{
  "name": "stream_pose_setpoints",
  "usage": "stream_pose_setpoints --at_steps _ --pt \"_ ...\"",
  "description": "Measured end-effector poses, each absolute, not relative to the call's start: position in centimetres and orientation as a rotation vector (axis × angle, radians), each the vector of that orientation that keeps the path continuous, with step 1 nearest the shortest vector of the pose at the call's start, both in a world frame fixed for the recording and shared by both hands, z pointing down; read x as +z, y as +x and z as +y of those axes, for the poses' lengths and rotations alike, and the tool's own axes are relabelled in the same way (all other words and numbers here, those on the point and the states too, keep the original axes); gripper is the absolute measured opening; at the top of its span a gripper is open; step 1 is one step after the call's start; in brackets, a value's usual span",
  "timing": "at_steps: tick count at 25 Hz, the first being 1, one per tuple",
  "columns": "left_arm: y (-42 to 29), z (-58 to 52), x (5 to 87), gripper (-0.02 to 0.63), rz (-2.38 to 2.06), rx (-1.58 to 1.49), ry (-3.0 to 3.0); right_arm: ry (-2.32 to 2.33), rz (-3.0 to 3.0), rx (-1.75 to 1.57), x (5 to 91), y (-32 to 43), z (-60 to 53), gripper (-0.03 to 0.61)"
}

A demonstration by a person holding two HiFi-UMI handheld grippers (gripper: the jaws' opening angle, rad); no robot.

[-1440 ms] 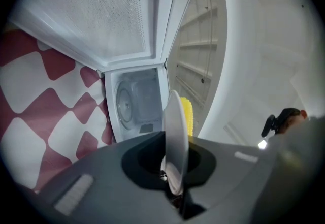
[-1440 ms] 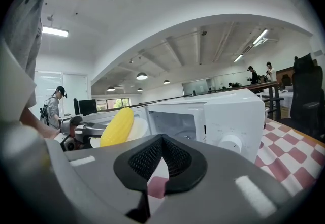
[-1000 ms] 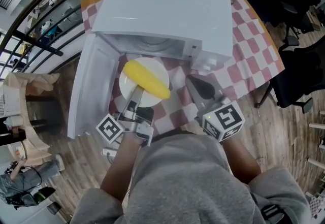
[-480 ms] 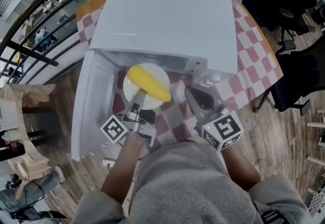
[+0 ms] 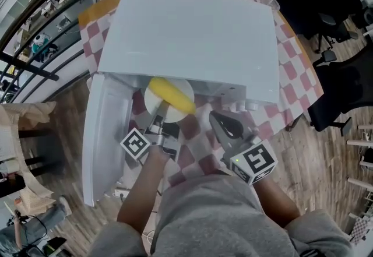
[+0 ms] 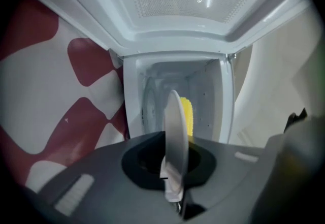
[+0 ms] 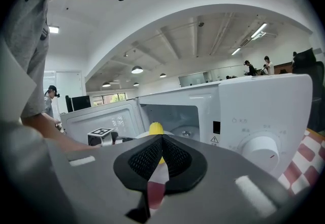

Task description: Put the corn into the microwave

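- At the microwave's (image 5: 192, 34) open mouth, the left claw (image 5: 159, 113) is clenched on the plate's (image 5: 152, 100) rim, held level so the corn (image 5: 171, 94) rides on top, just entering.
- The right claw (image 5: 222, 123) hangs closed and empty, out of the plate's way.

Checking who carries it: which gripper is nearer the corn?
Left. The left gripper clamps the rim of the plate the corn lies on, at the mouth of the microwave; the right gripper hangs shut and empty, off to the corn's right.
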State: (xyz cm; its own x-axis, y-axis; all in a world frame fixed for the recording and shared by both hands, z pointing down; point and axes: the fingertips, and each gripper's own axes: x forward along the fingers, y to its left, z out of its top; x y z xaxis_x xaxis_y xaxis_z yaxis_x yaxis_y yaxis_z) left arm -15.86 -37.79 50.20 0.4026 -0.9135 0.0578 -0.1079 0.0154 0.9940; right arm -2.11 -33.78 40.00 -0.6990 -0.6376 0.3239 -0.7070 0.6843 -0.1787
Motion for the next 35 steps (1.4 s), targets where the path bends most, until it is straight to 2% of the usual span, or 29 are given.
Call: stream_pose_setpoints --at_steps 30,34,35 --pt "-15.9 -42.5 53.0 0.018 -1.086 -0.761 1.470 1.084 -2.587 0.472 42.0 -1.3 -32.6 -0.003" --pt "-15.5 -42.4 51.9 0.111 -1.087 -0.715 1.602 1.081 -2.589 0.468 41.9 -1.3 -32.5 -0.003" --pt "-15.4 -42.4 51.4 0.167 -1.085 -0.705 1.649 1.082 -2.589 0.468 41.9 -1.2 -32.5 -0.003"
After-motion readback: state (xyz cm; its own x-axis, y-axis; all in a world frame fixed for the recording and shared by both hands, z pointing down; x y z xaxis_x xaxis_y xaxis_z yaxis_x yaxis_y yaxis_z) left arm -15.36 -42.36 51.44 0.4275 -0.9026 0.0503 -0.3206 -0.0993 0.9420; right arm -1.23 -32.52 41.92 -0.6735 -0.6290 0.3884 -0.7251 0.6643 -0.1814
